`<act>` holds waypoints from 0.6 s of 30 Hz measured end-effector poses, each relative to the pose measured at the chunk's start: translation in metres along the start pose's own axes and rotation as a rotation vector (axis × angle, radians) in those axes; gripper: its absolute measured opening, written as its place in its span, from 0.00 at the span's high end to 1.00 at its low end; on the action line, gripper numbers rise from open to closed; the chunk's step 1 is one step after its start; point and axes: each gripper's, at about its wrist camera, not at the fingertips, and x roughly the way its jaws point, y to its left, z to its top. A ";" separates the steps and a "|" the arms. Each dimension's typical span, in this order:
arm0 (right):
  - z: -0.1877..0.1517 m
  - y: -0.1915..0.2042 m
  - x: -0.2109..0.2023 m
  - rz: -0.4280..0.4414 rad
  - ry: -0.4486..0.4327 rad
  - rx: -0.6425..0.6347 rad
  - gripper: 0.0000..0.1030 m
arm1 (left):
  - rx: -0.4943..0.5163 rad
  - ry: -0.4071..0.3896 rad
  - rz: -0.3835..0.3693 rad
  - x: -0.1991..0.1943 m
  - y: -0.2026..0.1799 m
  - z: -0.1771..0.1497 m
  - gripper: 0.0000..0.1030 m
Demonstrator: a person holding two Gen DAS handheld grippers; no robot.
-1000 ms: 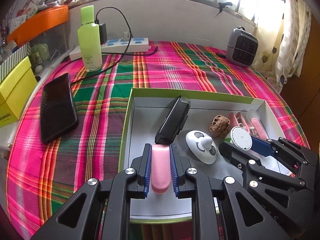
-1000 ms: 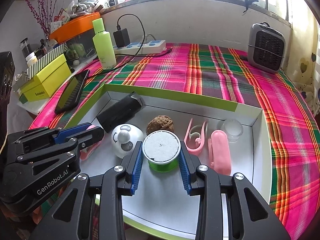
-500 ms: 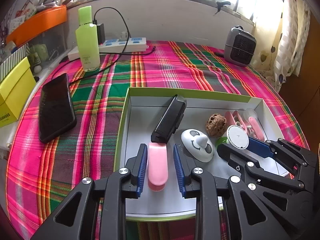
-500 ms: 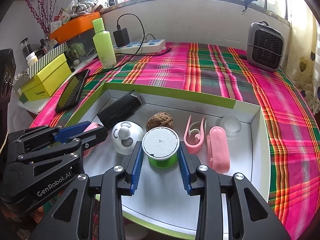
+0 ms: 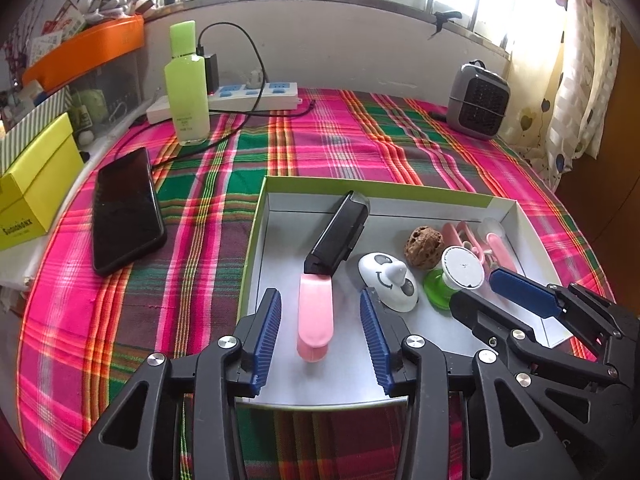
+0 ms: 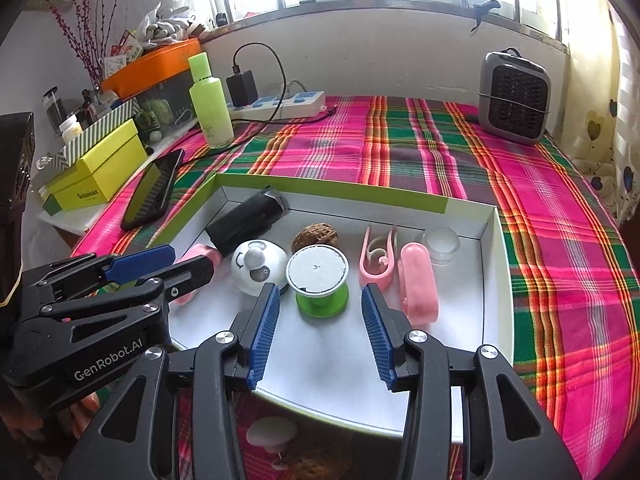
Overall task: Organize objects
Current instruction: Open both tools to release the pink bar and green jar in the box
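- Released since a second ago: left gripper [image 5: 320, 320] fingers now spread wide either side of the pink case [image 5: 315, 316], which lies flat in the white box [image 5: 400, 194], its far end touching the black case [image 5: 338, 234].
- Likewise let go: right gripper [image 6: 320, 320] fingers parted, clear of the green spool [image 6: 320, 280] upright on the box floor, between white smiley toy [image 6: 258, 266] and pink clip [image 6: 378, 256].

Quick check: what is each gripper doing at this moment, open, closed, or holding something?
Left gripper: open, holding nothing; the pink oblong plastic case lies free between its fingers.
Right gripper: open, holding nothing; the green spool with white top stands free.
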 end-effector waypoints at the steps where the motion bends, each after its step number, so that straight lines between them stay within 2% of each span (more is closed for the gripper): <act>1: -0.001 0.000 -0.002 0.001 -0.003 0.002 0.57 | 0.000 -0.005 -0.002 -0.003 0.000 -0.001 0.61; 12: -0.015 -0.011 -0.033 -0.029 -0.050 0.034 0.57 | -0.018 -0.015 0.007 -0.017 0.003 -0.012 0.60; 18: -0.023 -0.023 -0.040 -0.069 -0.044 0.054 0.57 | -0.017 -0.012 0.007 -0.021 0.001 -0.019 0.60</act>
